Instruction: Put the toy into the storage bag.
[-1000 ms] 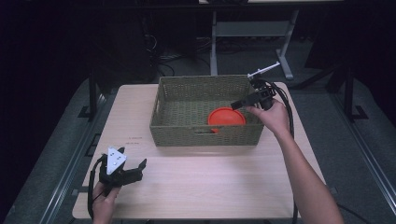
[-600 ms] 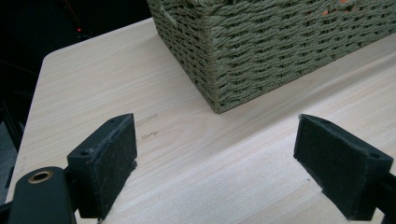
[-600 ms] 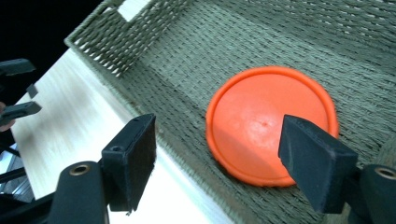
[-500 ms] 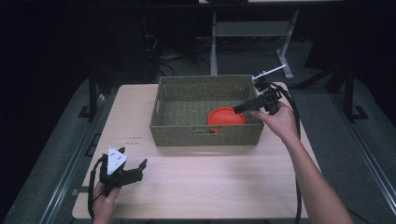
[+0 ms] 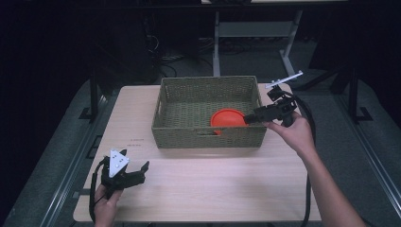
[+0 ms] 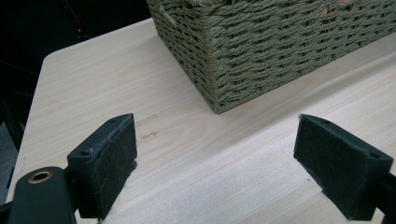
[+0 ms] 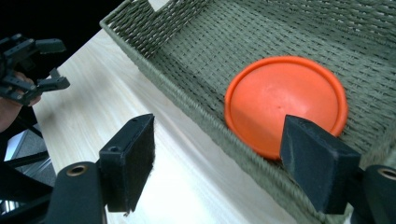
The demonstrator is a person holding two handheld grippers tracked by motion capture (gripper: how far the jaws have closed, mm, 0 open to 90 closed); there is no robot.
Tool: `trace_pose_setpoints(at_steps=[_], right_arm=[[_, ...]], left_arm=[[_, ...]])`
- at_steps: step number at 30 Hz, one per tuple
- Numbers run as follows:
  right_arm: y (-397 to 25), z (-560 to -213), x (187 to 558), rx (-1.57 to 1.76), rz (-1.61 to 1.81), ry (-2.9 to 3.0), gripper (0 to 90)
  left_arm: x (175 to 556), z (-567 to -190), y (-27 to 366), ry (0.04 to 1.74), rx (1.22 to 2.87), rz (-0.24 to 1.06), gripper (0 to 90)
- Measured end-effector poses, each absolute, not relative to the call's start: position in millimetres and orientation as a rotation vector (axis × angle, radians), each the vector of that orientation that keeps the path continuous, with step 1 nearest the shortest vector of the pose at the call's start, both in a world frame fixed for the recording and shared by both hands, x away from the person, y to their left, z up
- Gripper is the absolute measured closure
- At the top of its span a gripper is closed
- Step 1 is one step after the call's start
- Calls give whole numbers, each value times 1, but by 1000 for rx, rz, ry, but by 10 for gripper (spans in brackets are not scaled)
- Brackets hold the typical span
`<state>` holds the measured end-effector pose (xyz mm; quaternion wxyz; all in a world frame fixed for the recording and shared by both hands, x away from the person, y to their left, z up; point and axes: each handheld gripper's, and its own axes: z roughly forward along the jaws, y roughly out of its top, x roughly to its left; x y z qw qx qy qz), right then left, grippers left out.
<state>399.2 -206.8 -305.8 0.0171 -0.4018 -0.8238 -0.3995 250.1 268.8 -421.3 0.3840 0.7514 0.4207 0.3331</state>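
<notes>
An orange disc [image 5: 227,118] lies flat in the near right corner of a green woven basket [image 5: 203,138] at the table's middle. My right gripper [image 5: 248,119] hovers at the basket's right near corner, open, its jaws pointing left over the rim toward the disc. In the right gripper view the disc [image 7: 286,103] lies beyond the wide-open jaws of that gripper [image 7: 219,140], with the basket rim [image 7: 187,100] crossing between them. My left gripper [image 5: 139,172] rests open at the table's near left, and in its own view the left gripper [image 6: 219,149] holds nothing.
The pale wooden table [image 5: 213,189] has bare surface in front of the basket and to its left. The basket's near corner [image 6: 219,70] stands ahead of the left jaws. A metal stand [image 5: 217,38] and cables lie on the dark floor behind.
My right gripper has drawn back toward the person and slightly right, from above the basket's inside to its near right corner. The disc and the left gripper have stayed still.
</notes>
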Motion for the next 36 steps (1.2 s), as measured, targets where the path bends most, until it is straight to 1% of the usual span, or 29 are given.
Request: trace_pose_setpoints(at_steps=[10,22,36], right_arm=[[-219,-311,381,-1225,-1272,-2551,250],[-239,-336,359,-1234,-1294,-2497,247],[-258,-362,342,-1237,-1305,-2458,240]], left_arm=[[250,-422,268,1071,1913,852,128],[250,-422,268,1074,1915,852,128],[249,-422,267,1074,1918,851,128]])
